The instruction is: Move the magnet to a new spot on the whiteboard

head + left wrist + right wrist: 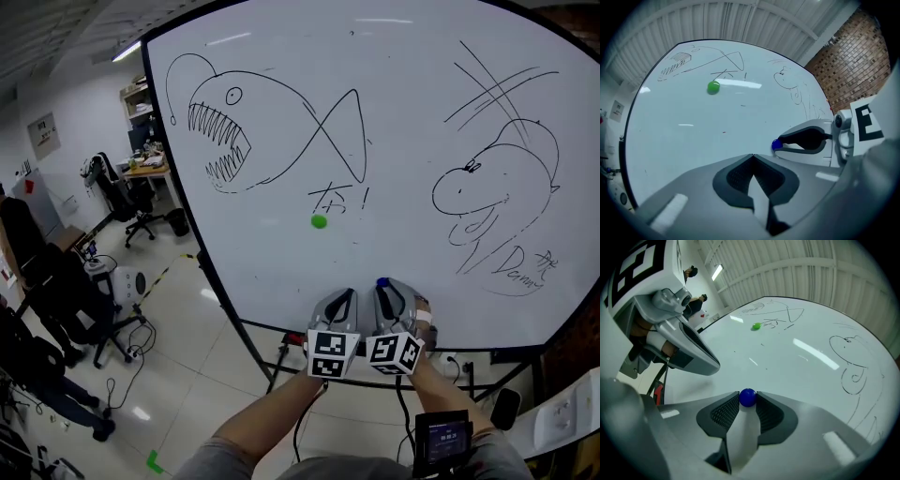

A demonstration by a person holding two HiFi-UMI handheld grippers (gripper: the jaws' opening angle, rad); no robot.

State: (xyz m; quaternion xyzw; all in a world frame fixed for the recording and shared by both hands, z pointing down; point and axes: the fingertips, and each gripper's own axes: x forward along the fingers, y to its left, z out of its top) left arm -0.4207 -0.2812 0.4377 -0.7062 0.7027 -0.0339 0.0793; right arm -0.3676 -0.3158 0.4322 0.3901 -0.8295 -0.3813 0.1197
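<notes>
Magnet: blue ball, no long axis, pinched in right claw.

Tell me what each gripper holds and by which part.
Right gripper pinches the blue magnet by its round sides between its fingers. Left gripper: shut, empty.

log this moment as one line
right gripper: shut on small round blue magnet | left gripper: shut, empty | round green magnet: on white whiteboard
</notes>
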